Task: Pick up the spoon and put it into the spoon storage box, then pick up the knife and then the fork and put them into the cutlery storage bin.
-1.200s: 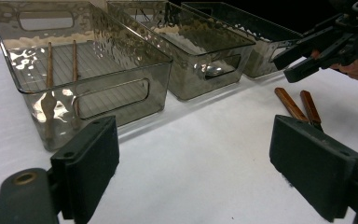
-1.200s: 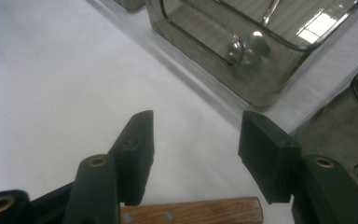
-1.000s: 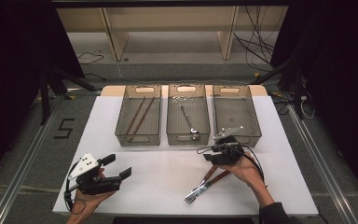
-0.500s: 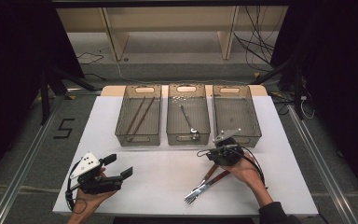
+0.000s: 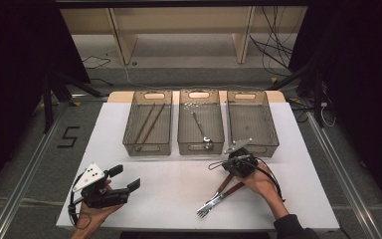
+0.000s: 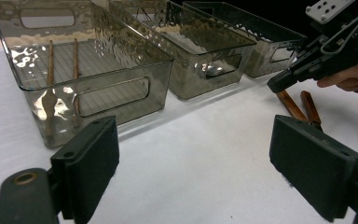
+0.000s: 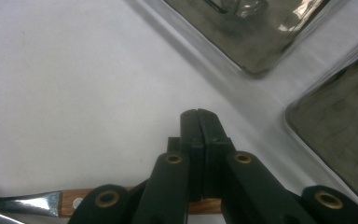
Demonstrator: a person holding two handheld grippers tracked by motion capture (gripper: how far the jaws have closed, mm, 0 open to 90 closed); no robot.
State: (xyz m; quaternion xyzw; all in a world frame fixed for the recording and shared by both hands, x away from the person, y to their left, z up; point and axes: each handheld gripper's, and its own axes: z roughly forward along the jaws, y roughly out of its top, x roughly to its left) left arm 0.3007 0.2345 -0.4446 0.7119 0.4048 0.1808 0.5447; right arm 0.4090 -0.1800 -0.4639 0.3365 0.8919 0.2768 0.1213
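Observation:
Two wooden-handled forks (image 5: 222, 191) lie side by side on the white table (image 5: 169, 184), tines toward the front edge. My right gripper (image 5: 227, 171) sits over the far ends of their handles (image 6: 292, 106). Its jaws have just been closing and now stand shut (image 7: 198, 113), pads flush together. One wooden handle (image 7: 72, 201) passes underneath them, and I see nothing between the pads. My left gripper (image 5: 127, 178) rests at the front left, held in a hand, its jaws open and empty (image 6: 193, 158).
Three clear bins stand in a row at the back. The left bin (image 5: 129, 141) holds two brown chopsticks (image 5: 148, 123), the middle bin (image 5: 181, 144) a metal utensil (image 5: 201, 130), and the right bin (image 5: 273, 139) looks empty. A cable trails from the right gripper.
The right gripper has edged slightly down toward the fork handles and its jaws have come together. The left gripper has stayed put.

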